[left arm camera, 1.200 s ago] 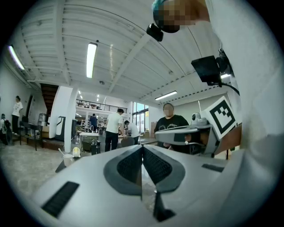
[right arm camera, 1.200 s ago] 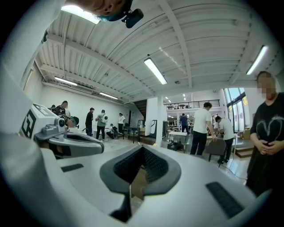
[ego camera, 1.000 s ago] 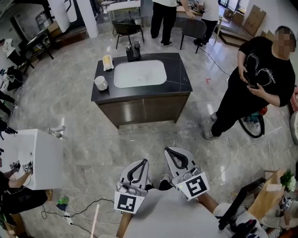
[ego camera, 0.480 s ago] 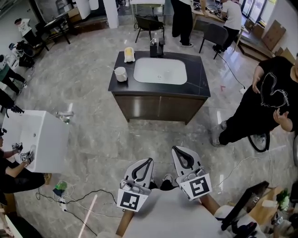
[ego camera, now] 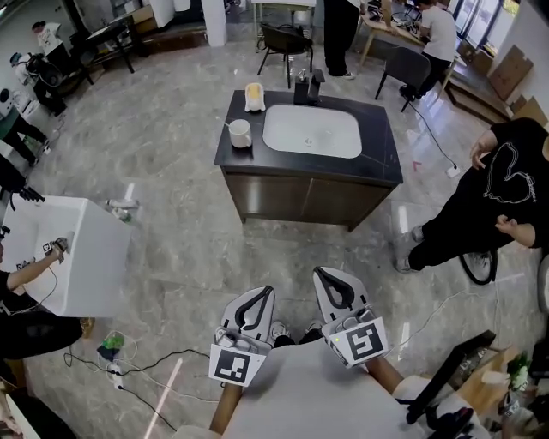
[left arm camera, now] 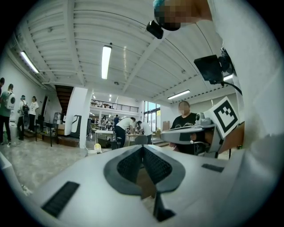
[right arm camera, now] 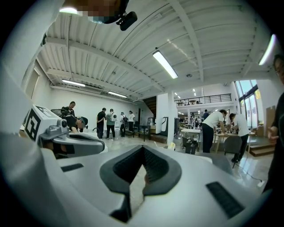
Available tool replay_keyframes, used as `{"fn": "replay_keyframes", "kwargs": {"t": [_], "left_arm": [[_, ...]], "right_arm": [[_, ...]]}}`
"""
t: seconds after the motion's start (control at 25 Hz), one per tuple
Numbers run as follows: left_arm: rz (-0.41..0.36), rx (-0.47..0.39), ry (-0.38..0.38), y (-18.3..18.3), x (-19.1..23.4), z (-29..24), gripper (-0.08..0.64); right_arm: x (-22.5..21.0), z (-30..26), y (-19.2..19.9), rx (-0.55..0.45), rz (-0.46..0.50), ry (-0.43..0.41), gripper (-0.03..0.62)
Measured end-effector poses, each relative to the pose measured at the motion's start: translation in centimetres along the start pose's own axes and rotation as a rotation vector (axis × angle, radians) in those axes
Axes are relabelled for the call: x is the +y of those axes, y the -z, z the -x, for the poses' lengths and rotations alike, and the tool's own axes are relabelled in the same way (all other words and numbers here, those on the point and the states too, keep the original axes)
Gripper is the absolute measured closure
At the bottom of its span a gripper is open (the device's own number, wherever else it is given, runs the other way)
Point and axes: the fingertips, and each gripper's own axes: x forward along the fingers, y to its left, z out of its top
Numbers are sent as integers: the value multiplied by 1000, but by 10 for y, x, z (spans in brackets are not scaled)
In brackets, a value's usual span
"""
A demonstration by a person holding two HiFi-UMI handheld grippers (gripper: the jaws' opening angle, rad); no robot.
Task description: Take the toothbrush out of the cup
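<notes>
Grey marbled floor [ego camera: 171, 197] fills a large open workshop hall, seen from the person's head camera. Nearest, at the bottom edge, the person holds two white tools side by side, both pointing forward and roughly level. The left tool [ego camera: 267, 293] has its dark padded jaws pressed together with nothing between them. The right tool [ego camera: 320, 273] is likewise closed tight and empty. Holding them shut and parallel looks like a carrying posture, since nothing is within reach to grasp.

Well ahead of both tools, across bare floor, stands a freestanding vanity. It has a dark tabletop [ego camera: 377, 159] with a white basin [ego camera: 311, 130] sunk into it. The cup [ego camera: 239, 133] is white and stands upright on the tabletop just left of the basin. It is ahead and slightly left of the left tool, well apart from it. Its place near the tabletop's edge probably keeps it easy to reach. The toothbrush is too small to make out from here. It is presumably inside the cup, so the task looks not yet begun. Beyond the cup, at the far edge, sit a yellow object [ego camera: 254, 97] and a dark dispenser [ego camera: 307, 88].

Right of the right tool stands a person in black [ego camera: 489, 197]. Left of the left tool is a white unit [ego camera: 86, 257]. Farther off are chairs [ego camera: 283, 41] and more people [ego camera: 339, 26].
</notes>
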Motion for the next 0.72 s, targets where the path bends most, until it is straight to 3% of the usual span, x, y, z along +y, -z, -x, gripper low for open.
{"fn": "replay_keyframes", "kwargs": {"t": [0.48, 0.72], "left_arm": [[18, 3, -43, 2, 47, -8, 557], [4, 3, -73, 5, 81, -39, 557]], "right_arm": [[4, -43, 3, 29, 12, -26, 589], [-16, -90, 0, -29, 9, -52, 589]]}}
